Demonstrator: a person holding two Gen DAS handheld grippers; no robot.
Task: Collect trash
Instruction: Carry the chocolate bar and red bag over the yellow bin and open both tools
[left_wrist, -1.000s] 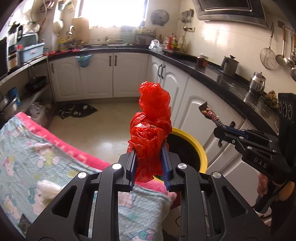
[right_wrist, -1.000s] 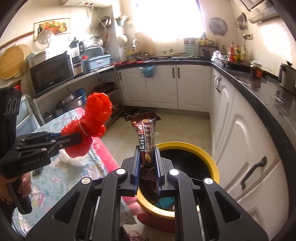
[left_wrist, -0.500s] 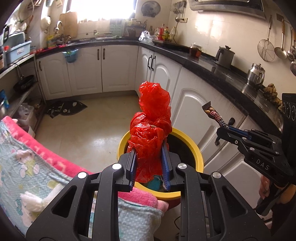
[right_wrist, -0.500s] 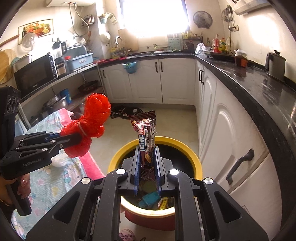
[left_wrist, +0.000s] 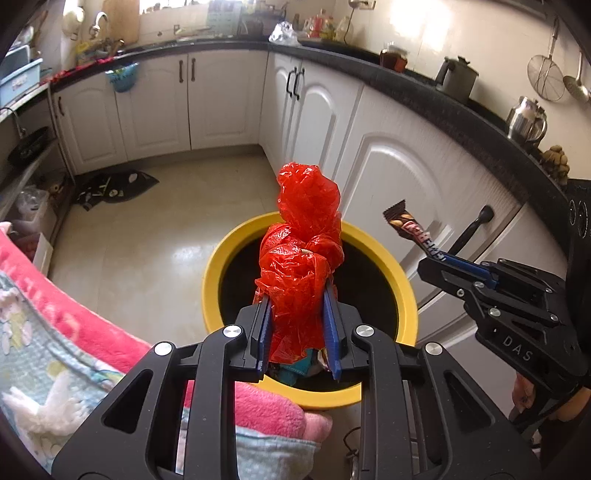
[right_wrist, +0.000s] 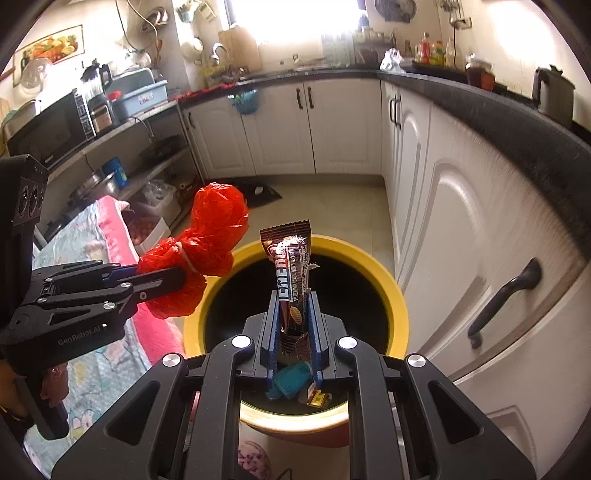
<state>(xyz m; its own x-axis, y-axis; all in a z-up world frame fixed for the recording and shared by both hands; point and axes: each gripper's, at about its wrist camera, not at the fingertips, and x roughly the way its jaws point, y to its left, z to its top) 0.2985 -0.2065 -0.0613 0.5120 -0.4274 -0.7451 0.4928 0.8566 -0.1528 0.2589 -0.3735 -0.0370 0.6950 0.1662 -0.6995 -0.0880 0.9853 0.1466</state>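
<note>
White panelled cabinets (left_wrist: 399, 173) under a glossy black worktop (left_wrist: 461, 107) curve round my right. Below me stands a round yellow-rimmed bin (left_wrist: 404, 291), dark inside, with small scraps at the bottom. A fluffy pink-edged blanket (left_wrist: 92, 332) lies just left of it. My left hand-held gripper (left_wrist: 297, 317) is nearly closed, its blue pads pinching a crinkled red plastic bag (left_wrist: 303, 258), bunched and tied, above the bin's mouth. My right hand-held gripper (right_wrist: 293, 328) is narrowly closed on a shiny brown snack wrapper (right_wrist: 291, 273), standing upright over the bin.
</note>
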